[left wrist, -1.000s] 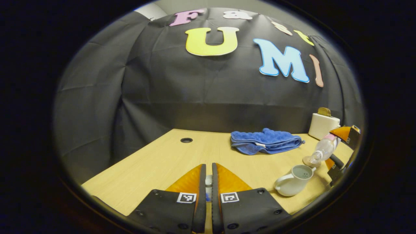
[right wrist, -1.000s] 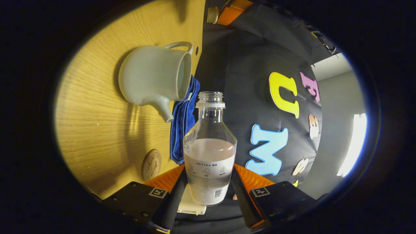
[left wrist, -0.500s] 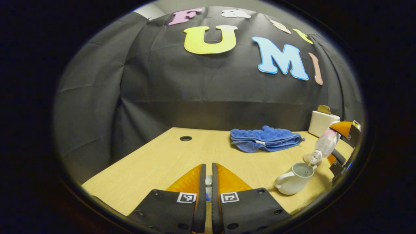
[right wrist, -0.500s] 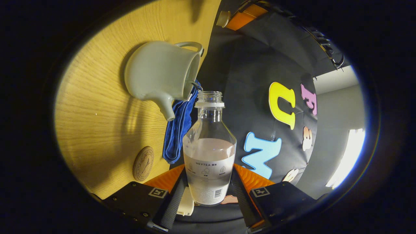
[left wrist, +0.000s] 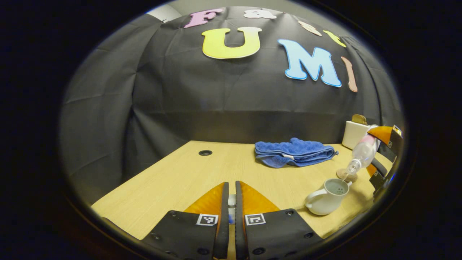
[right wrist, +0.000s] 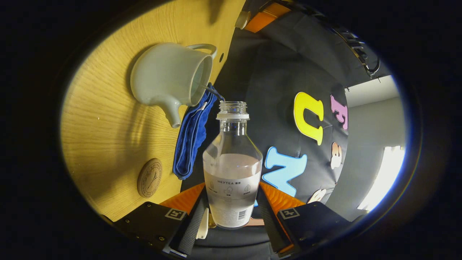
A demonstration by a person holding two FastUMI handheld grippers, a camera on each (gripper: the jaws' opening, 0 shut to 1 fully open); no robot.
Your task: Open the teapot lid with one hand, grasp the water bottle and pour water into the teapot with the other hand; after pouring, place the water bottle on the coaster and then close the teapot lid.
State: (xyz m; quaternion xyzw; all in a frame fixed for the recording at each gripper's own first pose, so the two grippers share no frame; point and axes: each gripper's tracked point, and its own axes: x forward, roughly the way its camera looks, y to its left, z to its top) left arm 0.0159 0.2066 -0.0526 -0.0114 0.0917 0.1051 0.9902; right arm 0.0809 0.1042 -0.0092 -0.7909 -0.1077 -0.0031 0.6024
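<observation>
Right gripper (right wrist: 231,202) clamped on tilted water bottle (right wrist: 232,169), stream now reaching open teapot (right wrist: 168,85) at table's (left wrist: 173,180) right, coaster (right wrist: 149,177) just beyond, left gripper (left wrist: 231,196) still pinching the lid (left wrist: 231,199).

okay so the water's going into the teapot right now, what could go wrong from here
1. The stream from the water bottle is thin and enters near the teapot rim; a small drift of the right gripper could spill onto the table or the blue towel.
2. The left gripper pinches the teapot lid in mid-air; a loosened grip could drop it.
3. The coaster sits close behind the teapot, so setting the bottle down might bump the pot.
</observation>
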